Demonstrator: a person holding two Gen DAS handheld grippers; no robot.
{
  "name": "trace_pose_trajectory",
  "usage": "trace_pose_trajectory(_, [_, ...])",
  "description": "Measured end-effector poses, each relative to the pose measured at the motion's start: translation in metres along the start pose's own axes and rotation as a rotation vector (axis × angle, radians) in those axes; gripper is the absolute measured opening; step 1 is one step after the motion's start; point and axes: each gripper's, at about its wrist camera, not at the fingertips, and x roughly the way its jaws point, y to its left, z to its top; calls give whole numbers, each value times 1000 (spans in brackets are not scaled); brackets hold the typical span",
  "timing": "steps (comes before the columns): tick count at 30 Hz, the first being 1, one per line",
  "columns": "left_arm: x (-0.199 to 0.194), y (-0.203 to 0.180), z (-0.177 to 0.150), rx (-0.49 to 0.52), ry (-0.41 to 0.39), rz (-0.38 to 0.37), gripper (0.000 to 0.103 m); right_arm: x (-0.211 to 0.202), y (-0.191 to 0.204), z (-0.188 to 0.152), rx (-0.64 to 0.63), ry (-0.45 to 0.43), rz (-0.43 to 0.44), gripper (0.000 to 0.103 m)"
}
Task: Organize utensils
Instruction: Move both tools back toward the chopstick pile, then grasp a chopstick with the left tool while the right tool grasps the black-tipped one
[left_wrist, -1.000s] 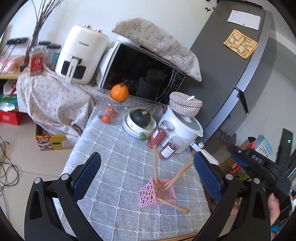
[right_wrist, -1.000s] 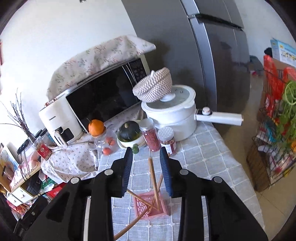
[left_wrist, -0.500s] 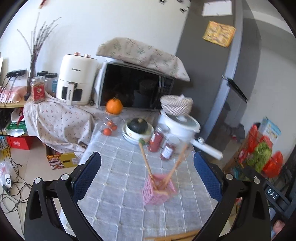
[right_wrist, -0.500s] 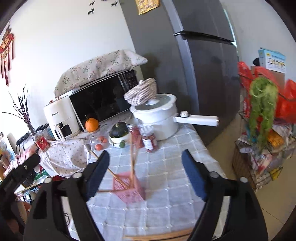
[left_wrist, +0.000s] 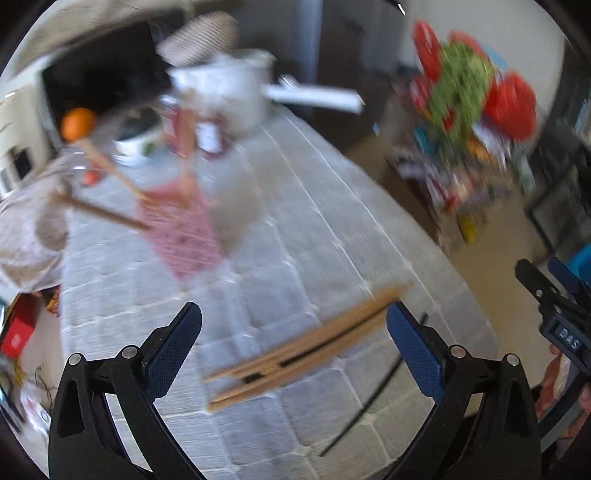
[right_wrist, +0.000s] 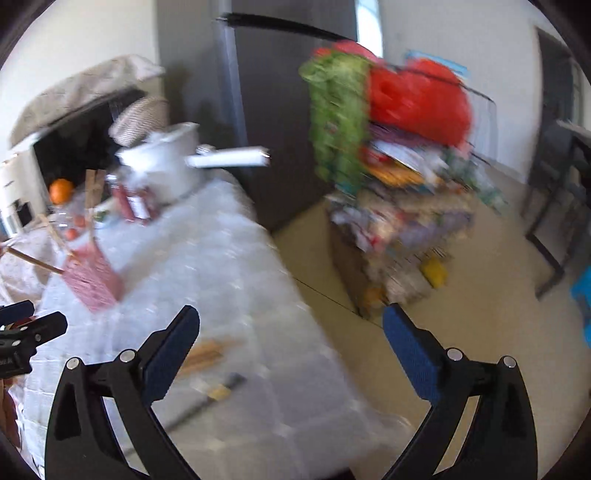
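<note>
A bundle of wooden sticks (left_wrist: 303, 343) lies flat on the grey checked tablecloth (left_wrist: 332, 221) near the front edge. My left gripper (left_wrist: 293, 343) hovers over it, open, its pads well apart from the wood. A pink perforated holder (left_wrist: 181, 225) farther back has three wooden utensils leaning out of it. My right gripper (right_wrist: 291, 350) hangs over the table's right edge with its jaws opening wide and nothing between them. The same sticks (right_wrist: 207, 352) show beside its left finger, and the holder (right_wrist: 92, 277) sits at far left. Both views are motion-blurred.
A thin black stick (left_wrist: 369, 398) lies near the table's front. At the back stand a white pot with a long handle (left_wrist: 236, 92), jars, an orange (left_wrist: 77, 123) and a microwave. A rack with red and green bags (right_wrist: 388, 147) stands on the floor to the right, beside the grey fridge.
Both views have swung down and rightward, from the holder to the table's front right. The right jaws went from nearly shut to wide open. The wooden bundle now lies under the left gripper.
</note>
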Motion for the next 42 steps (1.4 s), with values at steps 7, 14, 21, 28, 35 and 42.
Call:
trace_pose_trajectory(7, [71,-45,33,137,278,-79,96,18,-35,-9,82,124,-5,97])
trace_pose_trajectory(14, [127,-83,40,285,506,-78,96,30,-28,-15,106,225,81,97])
trace_pose_trajectory(21, [150,-92,47,334,544,-33,89,37,-32,-17,147,270,100,97])
trace_pose_trajectory(28, [174,-85,49,338,569,3,79,44,-35,-19,184,311,115,97])
trace_pose_trajectory(35, [180,-66,54,288,553,-17,59,52,-30,-21,187,351,137,97])
trace_pose_trajectory(42, [176,-68,53,273,553,-91,32,57,-18,-25,187,385,168,97])
